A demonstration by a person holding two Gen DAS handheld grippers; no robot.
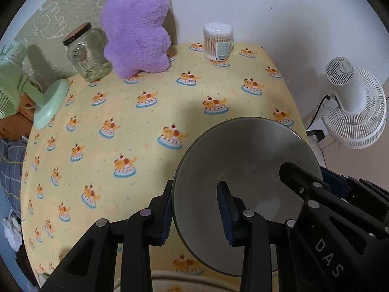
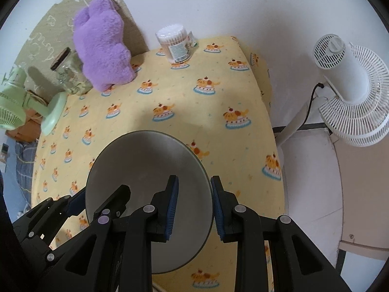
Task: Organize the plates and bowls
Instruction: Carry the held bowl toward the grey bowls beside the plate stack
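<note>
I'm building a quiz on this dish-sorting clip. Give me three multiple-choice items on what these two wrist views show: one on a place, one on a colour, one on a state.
1. Where does the tub of cotton swabs stand?
A. At the far edge of the table, near the wall
B. Inside the bowl
C. On the floor by the white fan

2. What colour is the plush toy?
A. Green
B. Purple
C. Orange

3. How is the grey bowl held?
A. It lies free on the tablecloth, untouched
B. One gripper alone clamps it
C. The left gripper and the right gripper each clamp its rim on opposite sides

Answers:
1. A, it sits on the yellow tablecloth just before the white wall.
2. B, its fur is lilac-purple in both views.
3. C, each view shows one pad inside the rim and one outside.
</note>
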